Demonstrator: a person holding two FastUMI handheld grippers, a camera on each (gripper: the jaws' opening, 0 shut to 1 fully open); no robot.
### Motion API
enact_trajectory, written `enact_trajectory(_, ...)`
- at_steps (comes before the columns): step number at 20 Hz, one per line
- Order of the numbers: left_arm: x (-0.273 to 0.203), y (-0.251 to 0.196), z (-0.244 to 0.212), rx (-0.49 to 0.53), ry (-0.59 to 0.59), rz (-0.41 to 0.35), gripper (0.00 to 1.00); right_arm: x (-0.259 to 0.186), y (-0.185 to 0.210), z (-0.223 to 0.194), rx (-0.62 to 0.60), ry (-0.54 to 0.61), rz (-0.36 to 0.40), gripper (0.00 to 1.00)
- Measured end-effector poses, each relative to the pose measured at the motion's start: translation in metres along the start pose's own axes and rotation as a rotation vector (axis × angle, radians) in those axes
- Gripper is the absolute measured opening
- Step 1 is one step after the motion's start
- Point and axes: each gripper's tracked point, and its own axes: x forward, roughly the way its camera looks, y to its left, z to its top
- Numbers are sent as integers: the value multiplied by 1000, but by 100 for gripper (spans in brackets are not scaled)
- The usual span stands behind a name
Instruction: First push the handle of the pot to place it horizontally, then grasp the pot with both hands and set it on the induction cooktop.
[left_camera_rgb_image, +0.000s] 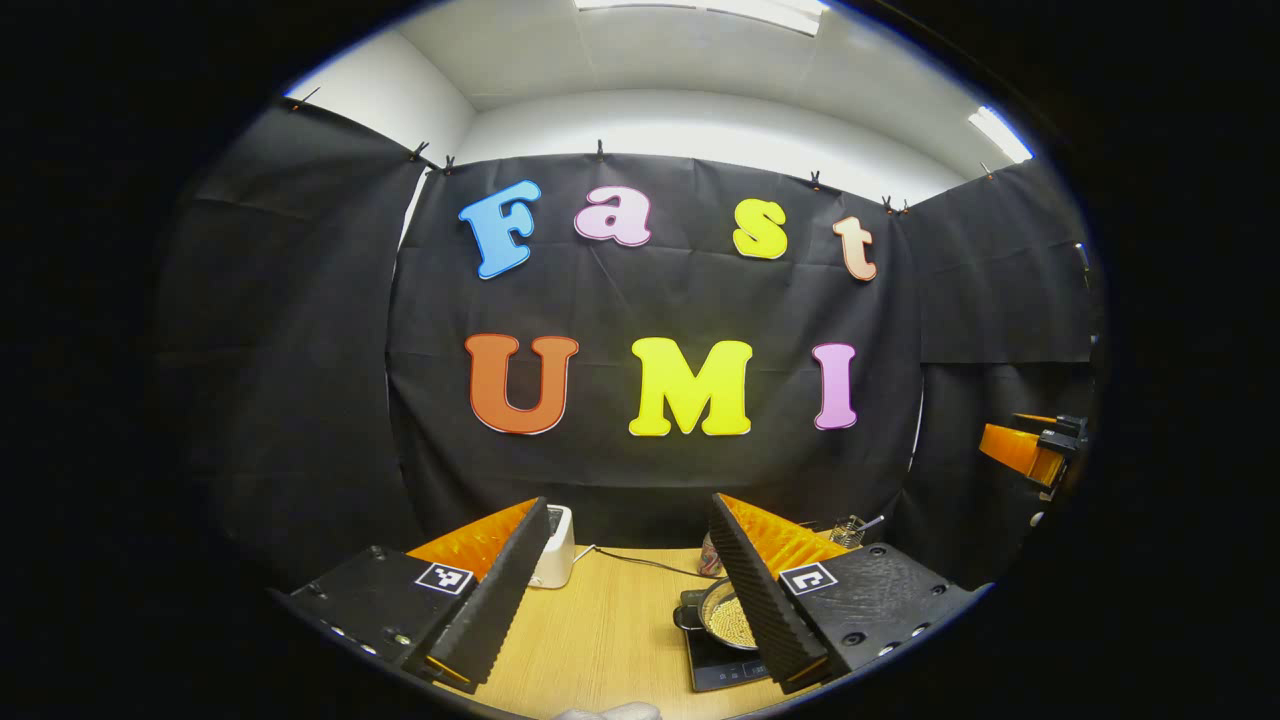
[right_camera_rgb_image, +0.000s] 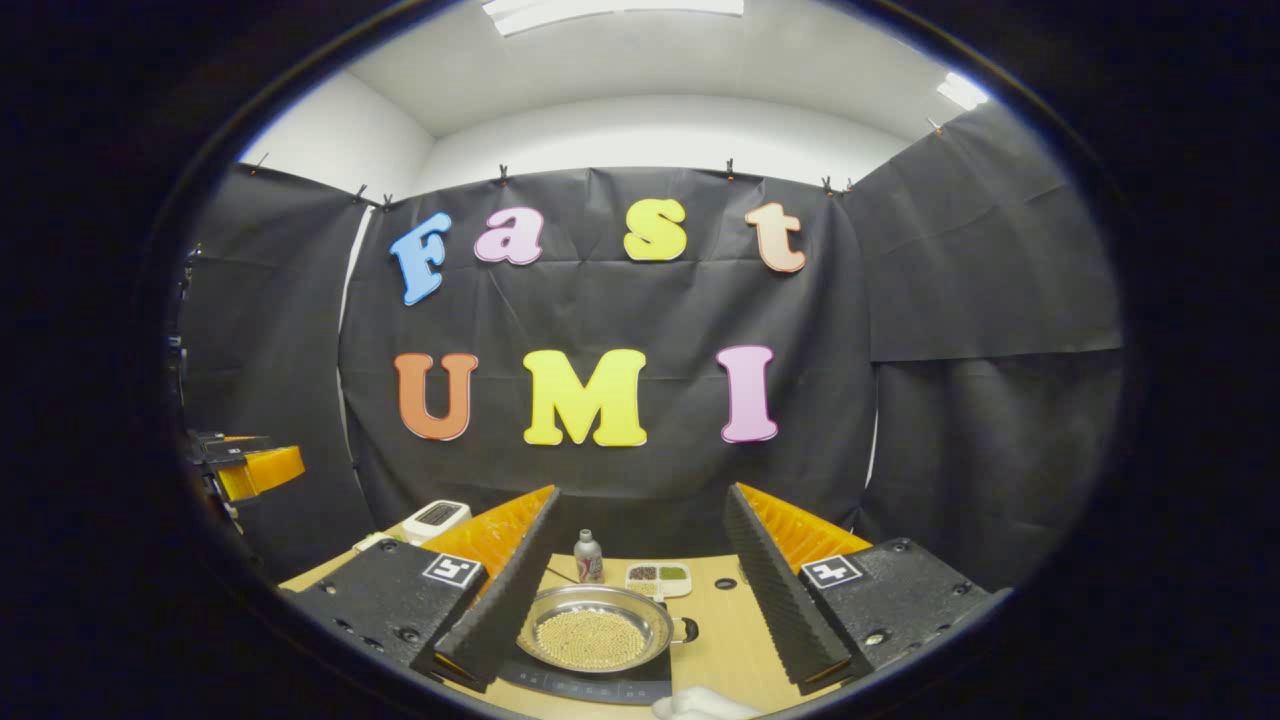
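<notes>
Half the pot (left_camera_rgb_image: 728, 617) – behind a finger (left_camera_rgb_image: 765, 590)

Shallow metal pot (right_camera_rgb_image: 598, 630) filled with small pale beads sits upright on the flat black induction cooktop (right_camera_rgb_image: 590, 686) at the bench's near edge.

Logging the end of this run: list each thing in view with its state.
pot: upright on the cooktop, holding small pale beads
induction cooktop: flat on the table, pot on it
left gripper: open, holding nothing
right gripper: open, holding nothing
bottle: upright, capped
toaster: upright on the table
</notes>
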Motion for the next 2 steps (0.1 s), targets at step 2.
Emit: enact_trajectory(2,-1,-5,0,3,0,-8,95,-2,-3,2,-3,-6,-7,100)
